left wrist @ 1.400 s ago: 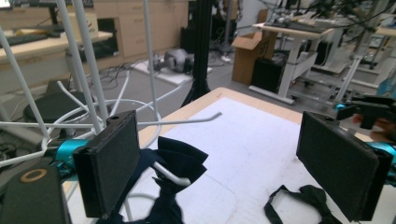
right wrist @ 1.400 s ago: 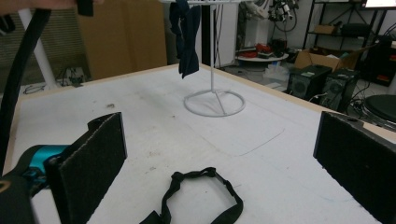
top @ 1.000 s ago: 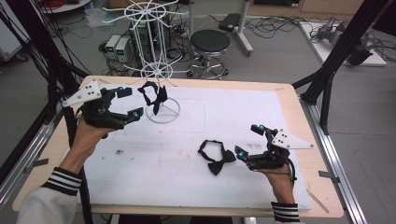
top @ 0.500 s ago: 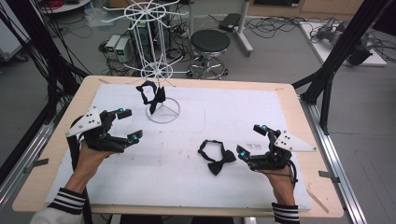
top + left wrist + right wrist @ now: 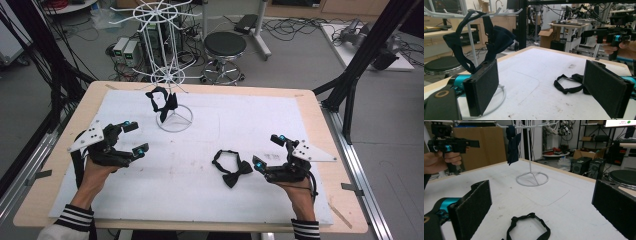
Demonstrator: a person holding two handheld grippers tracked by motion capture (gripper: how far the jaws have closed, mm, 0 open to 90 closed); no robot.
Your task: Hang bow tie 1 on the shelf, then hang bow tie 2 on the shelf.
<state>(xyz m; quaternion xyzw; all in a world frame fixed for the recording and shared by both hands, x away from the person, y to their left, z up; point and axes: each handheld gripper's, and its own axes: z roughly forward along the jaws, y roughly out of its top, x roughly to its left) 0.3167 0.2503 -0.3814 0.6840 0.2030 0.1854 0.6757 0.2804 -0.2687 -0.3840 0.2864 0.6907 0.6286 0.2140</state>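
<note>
Bow tie (image 5: pixel 231 170) lying flat on surface (image 5: pixel 310 125) just beside right tongs (image 5: pixel 268 153) — both tongs gaping wide, holding nothing; left tongs (image 5: pixel 135 136) idling near rack (image 5: pixel 172 75).

Wire rack (image 5: pixel 172 75) stands upper left of centre on the table (image 5: pixel 310 110); one bow tie (image 5: pixel 162 102) hangs from it. Second bow tie (image 5: pixel 231 167) lies lower centre. Left gripper (image 5: pixel 132 137) at left, right gripper (image 5: pixel 267 150) at right, just beside the lying tie.

Black bow tie (image 5: pixel 529 227) between parted jaws
</note>
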